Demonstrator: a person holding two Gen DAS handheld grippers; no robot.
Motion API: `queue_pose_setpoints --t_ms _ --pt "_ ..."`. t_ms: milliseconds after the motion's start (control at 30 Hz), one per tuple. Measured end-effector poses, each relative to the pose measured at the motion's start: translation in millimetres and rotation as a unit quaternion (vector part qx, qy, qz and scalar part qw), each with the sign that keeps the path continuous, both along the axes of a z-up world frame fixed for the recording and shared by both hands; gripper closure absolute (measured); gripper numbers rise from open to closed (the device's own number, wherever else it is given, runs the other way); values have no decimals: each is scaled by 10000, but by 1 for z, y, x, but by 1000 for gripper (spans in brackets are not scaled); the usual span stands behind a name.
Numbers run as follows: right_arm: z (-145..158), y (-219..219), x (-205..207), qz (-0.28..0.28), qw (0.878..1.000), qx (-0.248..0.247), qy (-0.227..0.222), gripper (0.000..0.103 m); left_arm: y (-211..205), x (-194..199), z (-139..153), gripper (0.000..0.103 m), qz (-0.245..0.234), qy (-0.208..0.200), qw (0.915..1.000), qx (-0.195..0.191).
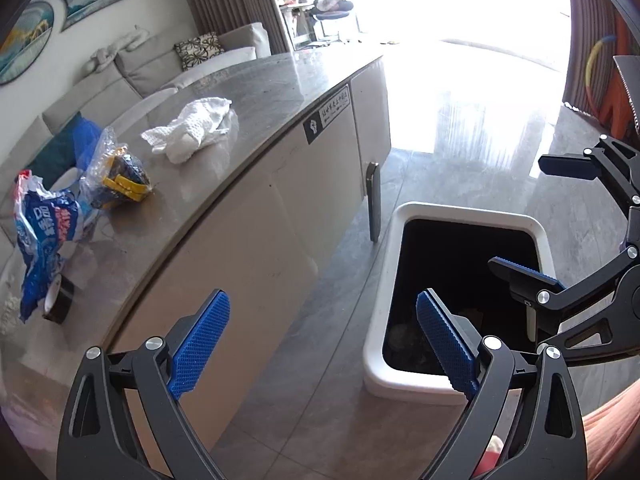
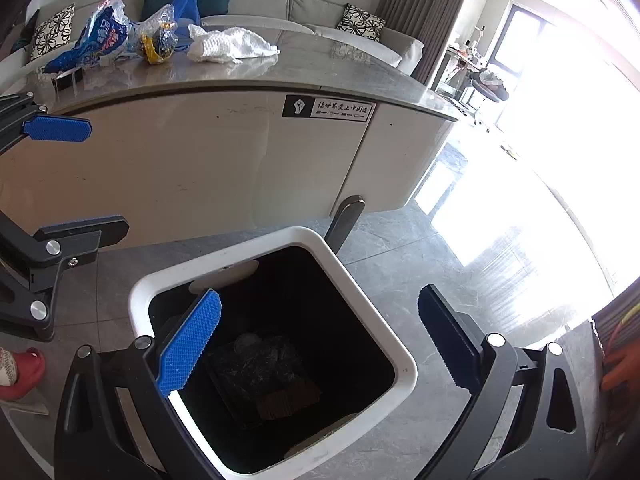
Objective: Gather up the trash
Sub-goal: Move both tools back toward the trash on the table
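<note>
The counter (image 1: 280, 80), a grey stone top on pale cabinet fronts, carries all remaining trash along its far end, away from the bright window. The cabinet face bears a black-and-white label (image 2: 329, 108) just below the counter's front edge.

On the floor just in front of the cabinet stands the trash bin (image 2: 360, 292), white-rimmed with a black interior and uncovered. Dark crumpled refuse (image 2: 260, 364) lies at its bottom.

The right gripper (image 2: 320, 340) hangs directly over the bin mouth, its jaws wide apart and empty. The left gripper (image 1: 322, 344) is beside it, over the bin's rim nearest the cabinet, jaws likewise wide apart with nothing between them.

On the counter, a crumpled white paper towel (image 1: 192, 128) lies nearest the window end. Next along, a clear plastic wrapper (image 1: 116, 172) with yellow and dark contents sits near the front edge. A blue-and-white printed bag (image 1: 40, 232) lies at the far end, touching that wrapper. A black tape roll (image 1: 60, 300) stands at the front edge just beside the bag.

A red slipper (image 2: 20, 372) shows on the floor by the bin.
</note>
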State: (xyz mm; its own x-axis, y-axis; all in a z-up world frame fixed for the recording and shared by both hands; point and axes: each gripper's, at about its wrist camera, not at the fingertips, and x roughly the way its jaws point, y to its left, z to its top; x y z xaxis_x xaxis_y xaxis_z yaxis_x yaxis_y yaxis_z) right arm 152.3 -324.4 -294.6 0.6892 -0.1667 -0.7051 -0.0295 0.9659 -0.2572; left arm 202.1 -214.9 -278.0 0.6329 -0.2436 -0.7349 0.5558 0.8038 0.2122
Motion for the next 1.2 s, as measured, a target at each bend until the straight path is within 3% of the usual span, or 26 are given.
queue_pose_setpoints --t_ms 400,700,967,1200 --pt "83 51 -17 374 9951 109 -909 5 58 1 56 9 579 -422 9956 -602" --pt "123 94 -6 802 9872 234 -1362 5 118 11 89 7 1099 -748 9873 -872" --pt "144 139 21 1199 9800 367 -1547 5 167 27 104 5 1514 -1060 9793 -830" --pt "134 170 51 1399 9793 367 -1417 5 199 59 89 5 2095 -810 9678 -1135"
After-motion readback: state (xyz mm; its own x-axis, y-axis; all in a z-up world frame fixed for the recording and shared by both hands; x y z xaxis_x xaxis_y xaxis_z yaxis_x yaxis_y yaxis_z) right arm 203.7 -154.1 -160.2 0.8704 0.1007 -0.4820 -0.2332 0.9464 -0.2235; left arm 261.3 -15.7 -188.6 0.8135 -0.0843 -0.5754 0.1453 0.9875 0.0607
